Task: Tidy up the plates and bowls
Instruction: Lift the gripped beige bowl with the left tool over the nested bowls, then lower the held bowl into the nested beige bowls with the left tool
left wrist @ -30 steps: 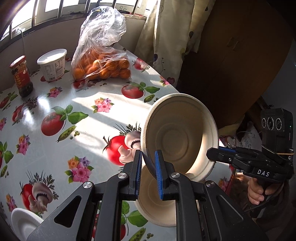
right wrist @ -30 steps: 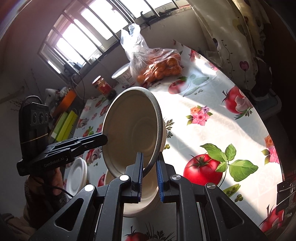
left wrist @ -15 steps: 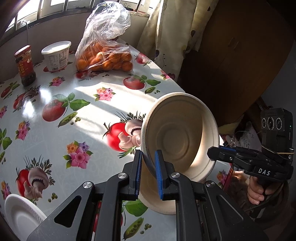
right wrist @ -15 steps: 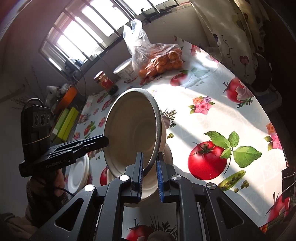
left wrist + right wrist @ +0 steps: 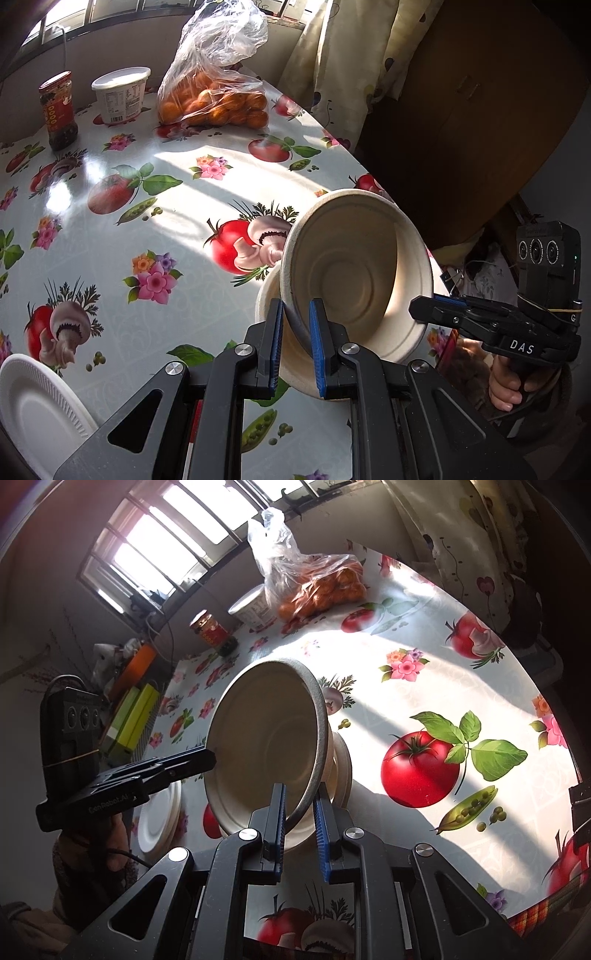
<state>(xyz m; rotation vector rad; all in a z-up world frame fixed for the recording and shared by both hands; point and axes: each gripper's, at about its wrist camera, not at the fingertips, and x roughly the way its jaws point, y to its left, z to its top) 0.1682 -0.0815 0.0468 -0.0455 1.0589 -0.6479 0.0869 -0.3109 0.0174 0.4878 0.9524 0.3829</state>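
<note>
While tilted, the bowl (image 5: 354, 273) rim sits pinched between both grippers' fingers (image 5: 277, 343).

Left claw (image 5: 297, 341): black frame, blue ribbed pads (image 5: 317, 354), silver screws behind them. Right claw (image 5: 299, 825): identical; "DAS" lettering on its side, three-lens camera block behind, rubber-banded.

the lower bowl (image 5: 269, 295) sits mostly hidden behind the tilted bowl (image 5: 354, 273); the white plate (image 5: 33, 410) is cut off.
</note>
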